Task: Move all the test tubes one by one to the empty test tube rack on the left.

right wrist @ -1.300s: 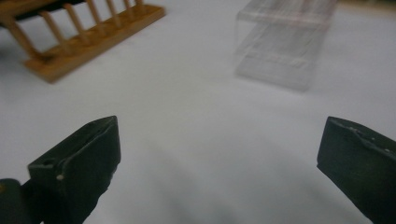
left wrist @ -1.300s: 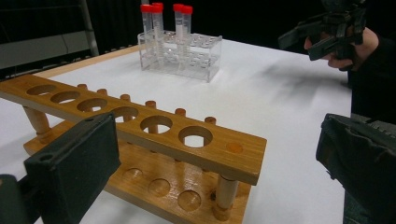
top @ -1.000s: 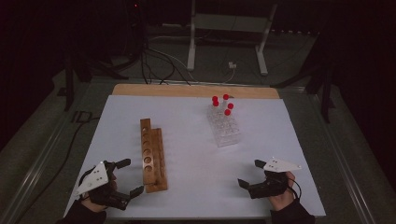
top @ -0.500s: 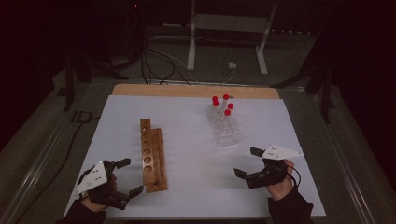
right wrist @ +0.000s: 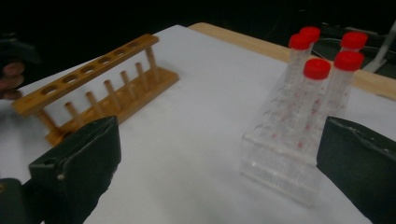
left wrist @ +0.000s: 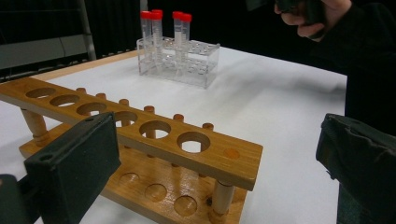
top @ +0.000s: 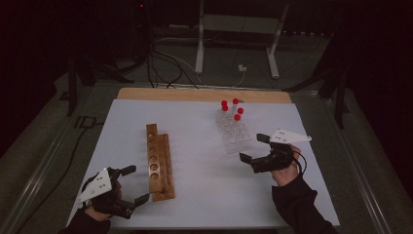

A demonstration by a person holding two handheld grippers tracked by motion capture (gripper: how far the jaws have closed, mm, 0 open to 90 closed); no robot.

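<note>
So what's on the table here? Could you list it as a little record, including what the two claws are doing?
surface: white table
wooden rack: holes empty, near left claw
clear rack: holds five red-capped tubes
left claw: open, holding nothing, beside wooden rack
right claw: open, holding nothing, beside clear rack

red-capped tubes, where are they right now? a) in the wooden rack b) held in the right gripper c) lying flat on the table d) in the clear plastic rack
d: the red-capped tubes stand upright in the clear plastic rack, while the holes of the wooden rack are empty and the right gripper is open with nothing between its jaws.
</note>
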